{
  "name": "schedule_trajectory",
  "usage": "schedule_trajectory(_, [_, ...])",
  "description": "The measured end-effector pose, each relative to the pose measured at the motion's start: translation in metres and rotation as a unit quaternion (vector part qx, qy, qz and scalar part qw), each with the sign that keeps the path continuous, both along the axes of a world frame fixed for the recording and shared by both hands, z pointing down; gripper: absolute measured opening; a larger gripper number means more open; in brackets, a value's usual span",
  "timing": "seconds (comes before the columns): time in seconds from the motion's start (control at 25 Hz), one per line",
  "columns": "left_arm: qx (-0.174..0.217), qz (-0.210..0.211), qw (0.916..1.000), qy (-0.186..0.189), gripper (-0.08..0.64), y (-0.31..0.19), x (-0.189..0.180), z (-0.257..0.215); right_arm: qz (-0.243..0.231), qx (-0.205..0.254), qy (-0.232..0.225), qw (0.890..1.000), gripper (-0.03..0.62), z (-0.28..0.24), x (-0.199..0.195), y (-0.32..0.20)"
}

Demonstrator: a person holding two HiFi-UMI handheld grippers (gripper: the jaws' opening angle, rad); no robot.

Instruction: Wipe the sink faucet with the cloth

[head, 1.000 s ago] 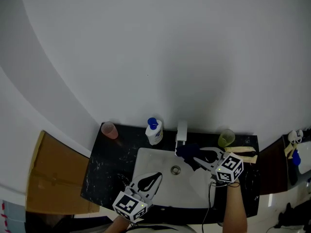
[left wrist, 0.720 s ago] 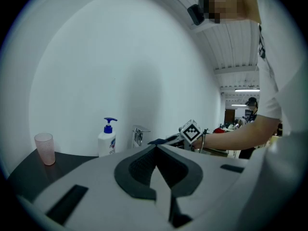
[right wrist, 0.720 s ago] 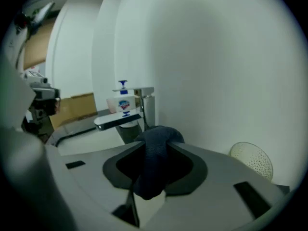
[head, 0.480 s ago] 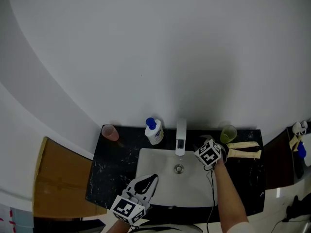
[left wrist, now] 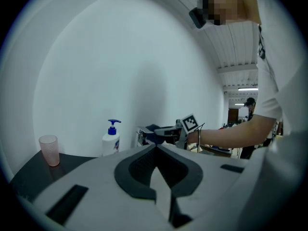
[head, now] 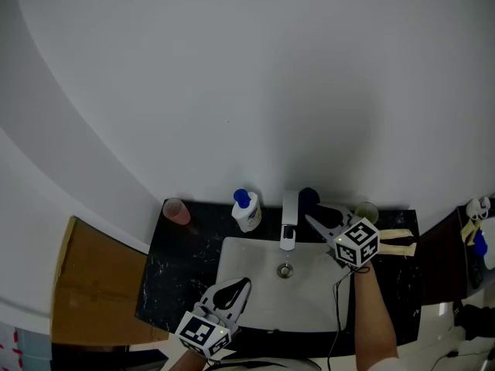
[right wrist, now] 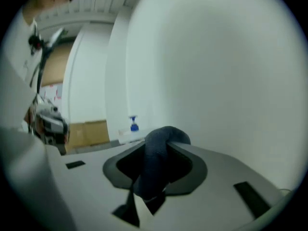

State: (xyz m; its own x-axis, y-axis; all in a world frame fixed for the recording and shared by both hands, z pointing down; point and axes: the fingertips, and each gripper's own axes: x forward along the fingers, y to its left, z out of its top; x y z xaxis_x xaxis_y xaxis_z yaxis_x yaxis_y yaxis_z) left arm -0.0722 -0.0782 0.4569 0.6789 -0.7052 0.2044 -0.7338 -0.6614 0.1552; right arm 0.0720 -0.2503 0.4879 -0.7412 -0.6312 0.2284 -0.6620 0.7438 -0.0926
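Your right tool point(head: 312, 212) is clamped on the cloth point(head: 308, 197), a soft, bunched, dark blue wad. It sits just right of the faucet point(head: 288, 216), by the wall; contact unclear. The faucet is blocky and smooth, its spout running from the wall out over the white sink point(head: 309, 292). Your left tool point(head: 244, 284) is closed and empty, well apart. The right hand is nearer, so I'd sweep left.
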Motion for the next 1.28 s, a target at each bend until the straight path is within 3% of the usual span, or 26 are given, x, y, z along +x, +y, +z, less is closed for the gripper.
schedule_trajectory(0.08, [0.001,0.003,1.0000,0.001,0.002,0.000,0.001,0.001,0.007,0.013,-0.043,0.999,0.123,-0.024,0.009,-0.001])
schedule_trajectory(0.12, [0.001,0.004,1.0000,0.002,0.002,0.000,0.002,0.000,0.015,0.013,-0.028,0.999,0.123,-0.021,0.014,-0.003])
schedule_trajectory(0.24, [-0.003,0.000,1.0000,-0.002,0.002,0.000,0.003,-0.005,0.040,-0.020,0.077,0.996,0.123,0.028,0.026,-0.010])
schedule_trajectory(0.4, [-0.003,0.001,1.0000,0.001,0.002,0.002,0.000,0.003,0.054,-0.064,0.212,0.974,0.123,0.097,0.028,-0.008])
schedule_trajectory(0.52, [-0.004,-0.003,1.0000,0.001,0.002,0.002,-0.003,0.002,0.043,-0.079,0.245,0.965,0.123,0.121,0.013,-0.002])
schedule_trajectory(0.64, [-0.005,-0.006,1.0000,0.000,0.002,0.003,-0.005,0.001,0.018,-0.080,0.227,0.970,0.123,0.124,-0.005,-0.002])
schedule_trajectory(0.8, [-0.005,-0.006,1.0000,0.002,0.003,0.004,-0.006,0.003,0.003,-0.065,0.168,0.984,0.123,0.104,-0.013,-0.004])
schedule_trajectory(0.92, [-0.003,-0.003,1.0000,0.003,0.003,0.004,-0.005,0.003,0.011,-0.041,0.093,0.995,0.123,0.066,-0.007,-0.005])
schedule_trajectory(1.08, [-0.007,-0.004,1.0000,-0.001,0.002,0.003,-0.001,-0.005,-0.002,0.024,0.043,0.999,0.123,-0.003,-0.007,-0.002])
schedule_trajectory(1.28, [0.001,0.007,1.0000,0.006,0.002,0.004,0.005,-0.003,0.006,0.077,0.055,0.996,0.123,-0.047,0.002,-0.001])
